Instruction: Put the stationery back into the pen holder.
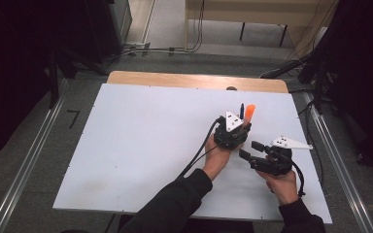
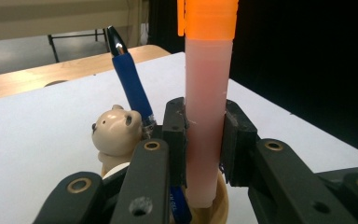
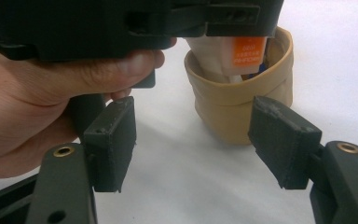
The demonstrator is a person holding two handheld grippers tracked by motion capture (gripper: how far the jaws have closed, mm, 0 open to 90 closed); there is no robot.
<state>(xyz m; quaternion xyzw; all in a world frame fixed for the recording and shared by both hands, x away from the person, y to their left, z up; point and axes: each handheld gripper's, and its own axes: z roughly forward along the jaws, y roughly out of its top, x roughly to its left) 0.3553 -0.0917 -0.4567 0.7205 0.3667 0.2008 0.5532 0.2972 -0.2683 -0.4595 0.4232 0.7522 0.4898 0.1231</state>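
My left gripper is shut on a pale pink marker with an orange cap, held upright with its lower end inside a tan pen cup. A bear figure sits on the cup's rim, and a blue pen leans in the cup. In the high view the left gripper is over the cup at the table's right middle, marker cap and blue pen sticking up. My right gripper is open just in front of it. In the right gripper view its fingers frame the cup.
The white board covers the wooden table. Metal rails run along the floor on both sides. Cables and a dark stand lie beyond the far right corner.
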